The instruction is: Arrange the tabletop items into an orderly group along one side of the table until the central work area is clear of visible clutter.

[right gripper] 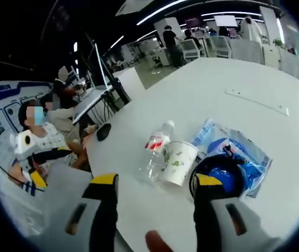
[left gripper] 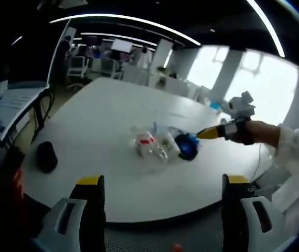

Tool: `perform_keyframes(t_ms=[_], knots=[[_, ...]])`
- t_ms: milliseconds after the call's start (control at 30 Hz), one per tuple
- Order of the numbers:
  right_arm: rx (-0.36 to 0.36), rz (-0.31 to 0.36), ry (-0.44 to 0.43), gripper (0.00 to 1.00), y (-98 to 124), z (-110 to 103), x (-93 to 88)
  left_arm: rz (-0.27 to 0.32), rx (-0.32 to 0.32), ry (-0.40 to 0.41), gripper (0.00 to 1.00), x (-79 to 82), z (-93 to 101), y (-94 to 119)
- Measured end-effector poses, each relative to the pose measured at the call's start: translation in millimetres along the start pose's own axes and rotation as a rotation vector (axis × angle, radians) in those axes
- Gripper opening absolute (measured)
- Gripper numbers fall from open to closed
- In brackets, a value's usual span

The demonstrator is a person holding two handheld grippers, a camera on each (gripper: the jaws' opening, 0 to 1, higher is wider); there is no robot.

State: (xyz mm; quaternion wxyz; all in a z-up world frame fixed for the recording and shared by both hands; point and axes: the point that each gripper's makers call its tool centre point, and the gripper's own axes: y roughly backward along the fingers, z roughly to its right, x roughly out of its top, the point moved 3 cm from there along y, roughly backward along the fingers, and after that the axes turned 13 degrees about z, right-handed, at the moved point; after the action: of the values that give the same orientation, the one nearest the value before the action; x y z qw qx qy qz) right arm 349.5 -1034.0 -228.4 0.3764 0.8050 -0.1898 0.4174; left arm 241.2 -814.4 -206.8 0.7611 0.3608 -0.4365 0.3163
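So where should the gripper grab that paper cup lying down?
Probably across the paper cup body's middle, jaws on its two curved sides, coming from above. It lies tipped between the water bottle and the blue thing, so squeeze gently: thin walls crush.

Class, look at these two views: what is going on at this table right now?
A person holds a gripper in each hand over a white table. The right gripper is open, reaching towards a small cluster: a plastic bottle lying on its side, a paper cup, and a blue packet with a dark round item. The left gripper is open, held back at the table's edge. Nothing is gripped yet.
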Motion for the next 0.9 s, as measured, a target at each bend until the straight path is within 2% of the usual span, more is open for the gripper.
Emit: perform_keyframes(t_ms=[267, 400, 567, 833, 900], knots=[[0.031, 0.008, 0.003, 0.55, -16, -4, 10.9, 0.004, -0.005, -0.009, 0.89, 0.6, 3.0, -1], [0.045, 0.011, 0.011, 0.54, -26, -10, 15.8, -0.014, -0.012, -0.013, 0.89, -3.6, 6.7, -1], [0.043, 0.030, -0.029, 0.50, -38, -13, 24.1, -0.026, -0.013, -0.006, 0.88, -8.4, 8.7, 2], [0.054, -0.019, 0.002, 0.49, -64, -8, 35.6, -0.034, -0.014, -0.001, 0.87, -10.4, 9.5, 2], [0.070, -0.007, -0.009, 0.49, -70, -10, 41.1, -0.036, -0.013, 0.000, 0.87, -11.3, 9.3, 2]])
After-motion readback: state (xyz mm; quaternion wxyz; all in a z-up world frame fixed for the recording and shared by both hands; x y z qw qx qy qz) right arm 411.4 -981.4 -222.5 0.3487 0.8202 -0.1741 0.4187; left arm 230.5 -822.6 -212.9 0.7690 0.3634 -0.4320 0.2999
